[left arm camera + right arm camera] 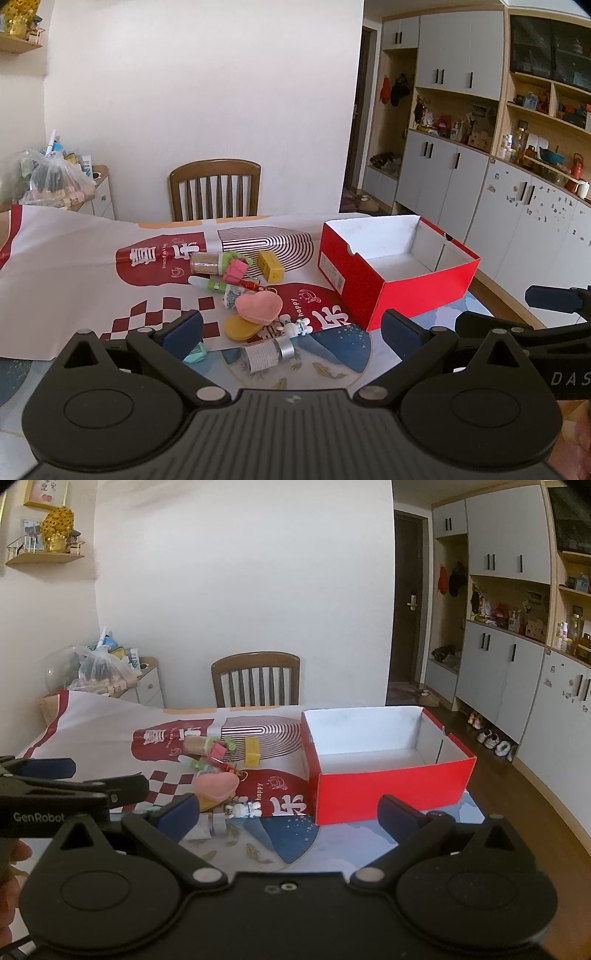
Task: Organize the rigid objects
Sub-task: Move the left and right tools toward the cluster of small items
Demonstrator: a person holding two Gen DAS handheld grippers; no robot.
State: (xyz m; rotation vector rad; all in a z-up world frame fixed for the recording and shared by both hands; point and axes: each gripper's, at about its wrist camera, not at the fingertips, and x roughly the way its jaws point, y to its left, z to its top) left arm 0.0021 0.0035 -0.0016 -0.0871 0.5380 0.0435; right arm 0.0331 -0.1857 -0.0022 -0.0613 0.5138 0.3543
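1. Left tongs (291,334): spread wide, nothing held, hovering above the desk's near edge, aimed at the clutter pile.
2. Right tongs (288,814): also spread wide and empty, held beside the left pair, pointed between the pile and the red shoebox (388,786).
3. Shoebox is set lidless toward the desk's right edge, interior bare; judged to be the drop target, left open so items can be lowered straight in.
4. Rigid items are bunched mid-desk, left of the box, on the printed cloth (74,251): yellow block (270,271), pink heart case (258,308), round yellow disc (240,328), white astronaut figure (297,328), silver-capped jar (267,352) lying on its side nearest the near edge, gold-capped jar (207,263) farther back.
5. Nothing boxed yet; task judged at its start. The silver-capped jar is the closest pick for the left tongs; being on its side, it may roll.
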